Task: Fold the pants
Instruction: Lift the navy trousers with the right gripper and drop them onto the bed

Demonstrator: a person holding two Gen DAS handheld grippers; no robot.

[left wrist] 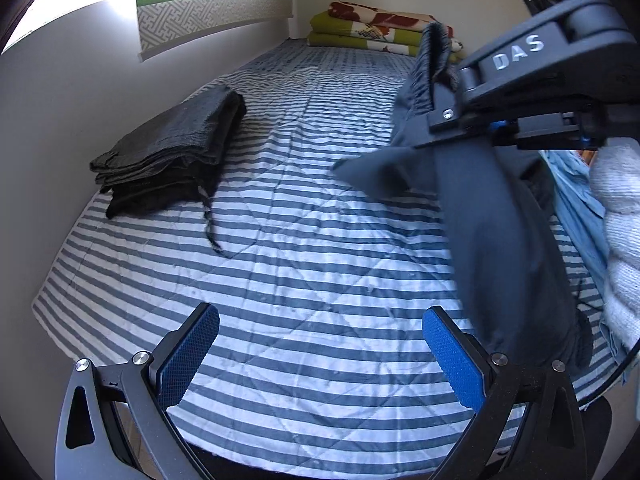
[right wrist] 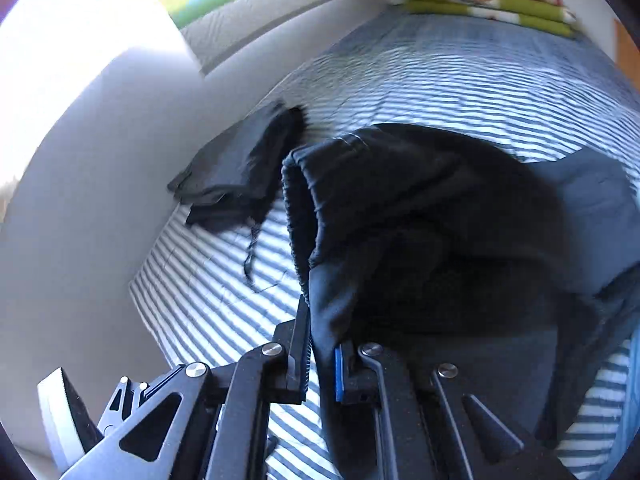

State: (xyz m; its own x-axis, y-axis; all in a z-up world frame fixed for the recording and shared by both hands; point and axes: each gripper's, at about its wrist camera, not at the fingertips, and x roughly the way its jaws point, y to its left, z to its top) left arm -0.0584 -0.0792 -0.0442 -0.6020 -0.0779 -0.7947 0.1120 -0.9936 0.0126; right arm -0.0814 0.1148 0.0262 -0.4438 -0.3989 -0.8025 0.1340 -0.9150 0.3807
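Right wrist view: the right hand-held gripper (right wrist: 320,364) is clamped on a fold of the dark blue-grey pants (right wrist: 440,220) just below the elastic waistband (right wrist: 296,208), its pads pressed tight on the cloth so the garment can be lifted clear and brought over the bed. The pants hang off the grip in a loose bundle, the bulk of them draped to the right above the striped quilt (right wrist: 460,72). In the left wrist view, the left hand-held gripper (left wrist: 320,356) hovers with its blue pads (left wrist: 188,360) spread wide and nothing between them, held low over a bare stretch of quilt, apparently ready to take a second hold on the waistband so the pants can be spread flat. Farther out on the left, against the wall, lies a stack of dark folded clothes (left wrist: 168,148), a drawstring trailing from it toward the near side, likely the pile where finished items go. At the far end of the bed sit folded green and red blankets (left wrist: 372,28), well apart from the work. A pale knitted sleeve (left wrist: 616,216) shows at the right edge.
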